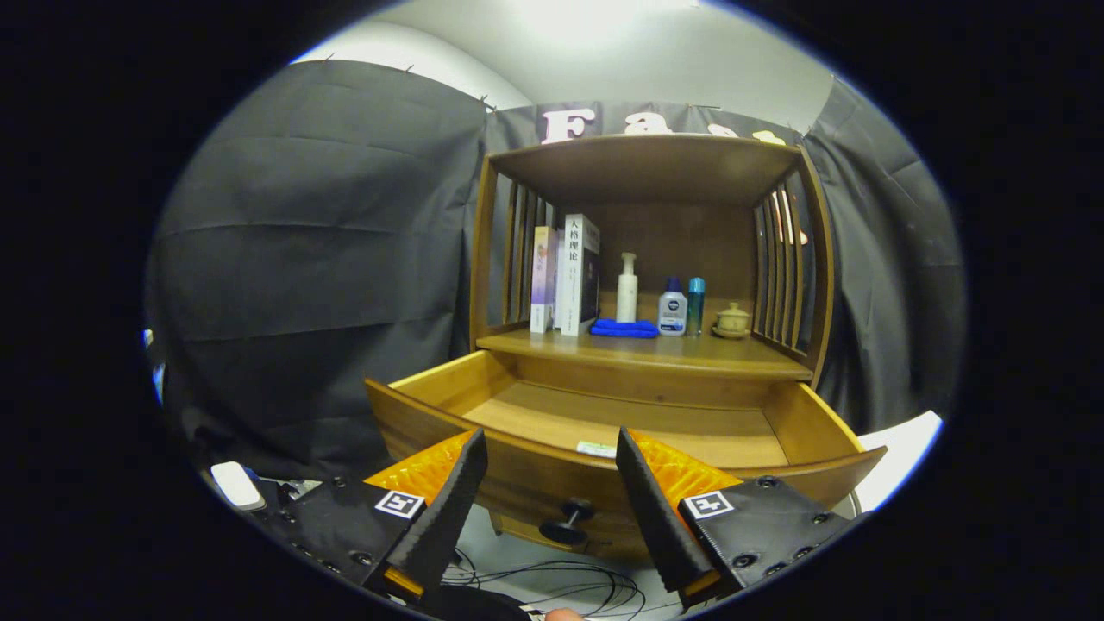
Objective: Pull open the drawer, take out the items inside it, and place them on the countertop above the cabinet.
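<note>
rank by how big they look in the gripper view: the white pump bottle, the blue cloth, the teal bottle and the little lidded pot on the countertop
1. white pump bottle
2. blue cloth; wider but flatter, a close call with the pump bottle
3. teal bottle
4. lidded pot; close to the teal bottle
The gripper is open.

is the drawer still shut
No, the drawer is pulled out below the countertop, its wooden floor showing, and the open gripper sits at its front with the knob between the fingers.
</note>
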### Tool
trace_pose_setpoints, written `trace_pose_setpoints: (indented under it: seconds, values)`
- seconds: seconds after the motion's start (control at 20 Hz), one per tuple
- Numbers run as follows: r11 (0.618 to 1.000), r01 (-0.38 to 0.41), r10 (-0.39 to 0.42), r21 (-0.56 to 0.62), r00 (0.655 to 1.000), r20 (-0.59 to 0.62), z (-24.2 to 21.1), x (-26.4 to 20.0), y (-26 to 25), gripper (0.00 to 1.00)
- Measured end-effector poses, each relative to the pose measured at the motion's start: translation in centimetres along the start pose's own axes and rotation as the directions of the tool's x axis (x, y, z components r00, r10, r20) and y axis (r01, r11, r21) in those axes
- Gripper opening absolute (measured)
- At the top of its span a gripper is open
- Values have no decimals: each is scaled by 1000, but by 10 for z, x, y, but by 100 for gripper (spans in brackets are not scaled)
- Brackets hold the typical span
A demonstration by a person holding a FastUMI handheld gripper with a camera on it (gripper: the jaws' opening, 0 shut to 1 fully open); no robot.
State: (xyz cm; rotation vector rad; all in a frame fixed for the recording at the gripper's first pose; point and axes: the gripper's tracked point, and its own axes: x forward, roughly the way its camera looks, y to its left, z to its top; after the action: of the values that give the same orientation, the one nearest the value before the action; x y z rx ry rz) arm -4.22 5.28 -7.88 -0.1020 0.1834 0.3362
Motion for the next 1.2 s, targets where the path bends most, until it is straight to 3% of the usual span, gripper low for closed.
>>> trace_pose_setpoints:
  seconds: [0.25,0.55,0.85,1.05,1.2]
  values:
    - [997,-74,75,20,997,-20,28,20,-4,97]
    - [980,-150,169,128,973,-156,38,55,-17,97]
    - [985,-156,172,79,945,-280,33,92,-42,96]
    - [987,-148,160,60,903,-398,21,122,-61,96]
    - [983,-170,183,72,849,-496,5,136,-62,96]
